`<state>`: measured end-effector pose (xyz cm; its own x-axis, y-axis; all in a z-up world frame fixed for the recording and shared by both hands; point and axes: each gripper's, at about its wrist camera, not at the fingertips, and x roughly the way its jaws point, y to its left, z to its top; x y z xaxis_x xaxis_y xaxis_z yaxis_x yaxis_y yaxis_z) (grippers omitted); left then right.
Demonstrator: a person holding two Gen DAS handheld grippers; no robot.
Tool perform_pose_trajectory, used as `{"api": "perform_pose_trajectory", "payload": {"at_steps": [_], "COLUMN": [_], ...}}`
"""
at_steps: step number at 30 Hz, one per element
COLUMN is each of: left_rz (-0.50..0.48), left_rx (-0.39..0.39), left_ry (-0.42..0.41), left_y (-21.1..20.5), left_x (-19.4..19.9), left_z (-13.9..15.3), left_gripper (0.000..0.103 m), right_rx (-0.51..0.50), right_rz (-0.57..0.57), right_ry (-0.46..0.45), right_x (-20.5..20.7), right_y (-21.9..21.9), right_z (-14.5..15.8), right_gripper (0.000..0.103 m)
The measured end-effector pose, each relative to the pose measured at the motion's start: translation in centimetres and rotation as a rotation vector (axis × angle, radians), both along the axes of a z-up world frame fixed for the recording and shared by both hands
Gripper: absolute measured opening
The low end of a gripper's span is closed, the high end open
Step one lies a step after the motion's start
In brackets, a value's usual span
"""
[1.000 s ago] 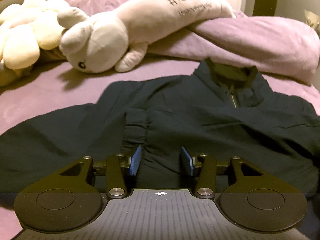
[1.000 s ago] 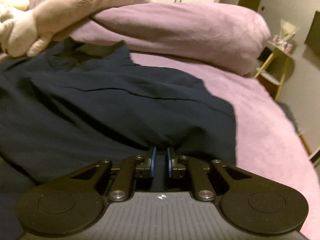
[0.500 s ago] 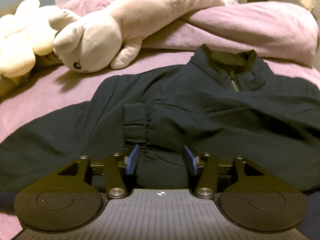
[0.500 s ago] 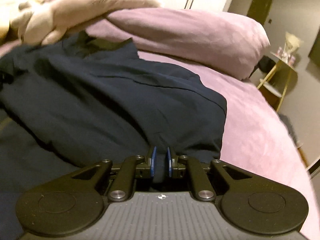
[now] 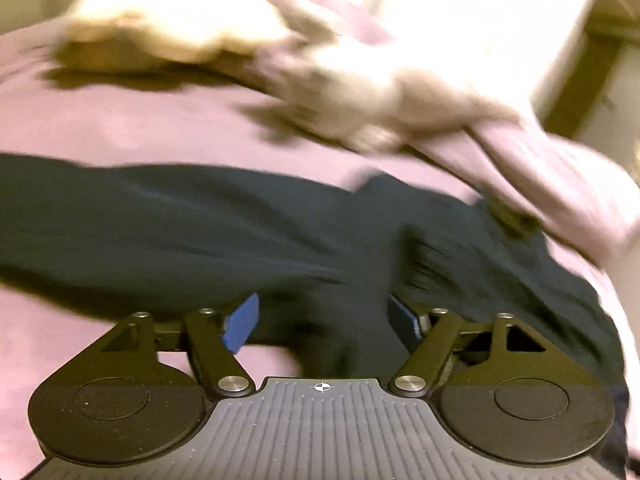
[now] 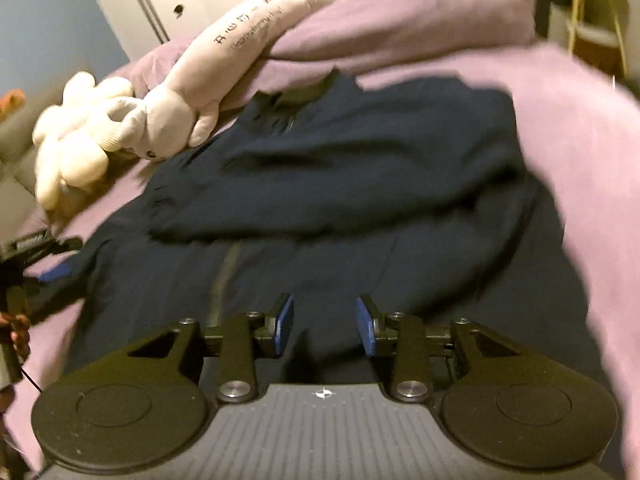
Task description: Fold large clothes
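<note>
A dark navy jacket [image 6: 360,168] lies on a bed with a lilac sheet [image 6: 592,184], its collar and zip at the far end toward the pillows and its hem at the near end, so the long axis of the body runs near to far in the right wrist view. One sleeve is folded across the chest as a thick band lying left to right. In the blurred left wrist view the jacket [image 5: 168,224] stretches across the frame from left to right. The left gripper [image 5: 322,322] has its fingers wide and opening, dark cloth lying loose between the blue pads without being pinched. The right gripper [image 6: 325,325] is narrower, its fingers also opening over the hem, pads apart from the cloth. A long pale plush toy [image 6: 224,60] lies at the far left, printed with dark characters along its body, too soft to read.
</note>
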<state>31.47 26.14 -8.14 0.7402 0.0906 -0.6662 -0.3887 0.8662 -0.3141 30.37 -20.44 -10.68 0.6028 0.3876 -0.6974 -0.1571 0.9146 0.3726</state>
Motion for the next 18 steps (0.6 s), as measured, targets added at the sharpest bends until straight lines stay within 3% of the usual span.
{"api": "perform_pose_trajectory", "payload": {"at_steps": [4,10,15,18], "left_rz": [0.255,0.576,0.699,0.7], "left_rx": [-0.043,-0.295,-0.517,-0.528], "left_ry": [0.003,-0.059,-0.181,-0.182], "left_y": [9.6,21.1,25.9,26.8], "left_x": [-4.6,-9.8,-11.5,-10.7], "left_z": [-0.8,-4.7,-7.6,-8.1], "left_gripper": [0.074,0.048,0.03,0.018], "right_rx": [0.046,0.058,0.025,0.012], "right_rz": [-0.049,-0.088,-0.103,-0.111], "right_ry": [0.017,0.062,0.065,0.056], "right_x": [-1.9,-1.3,-1.1,-1.2], "right_y": [0.5,1.5,2.3,2.6], "right_z": [-1.0,-1.2,-1.1,-1.0], "right_gripper": [0.034,0.034,0.034,0.034]}}
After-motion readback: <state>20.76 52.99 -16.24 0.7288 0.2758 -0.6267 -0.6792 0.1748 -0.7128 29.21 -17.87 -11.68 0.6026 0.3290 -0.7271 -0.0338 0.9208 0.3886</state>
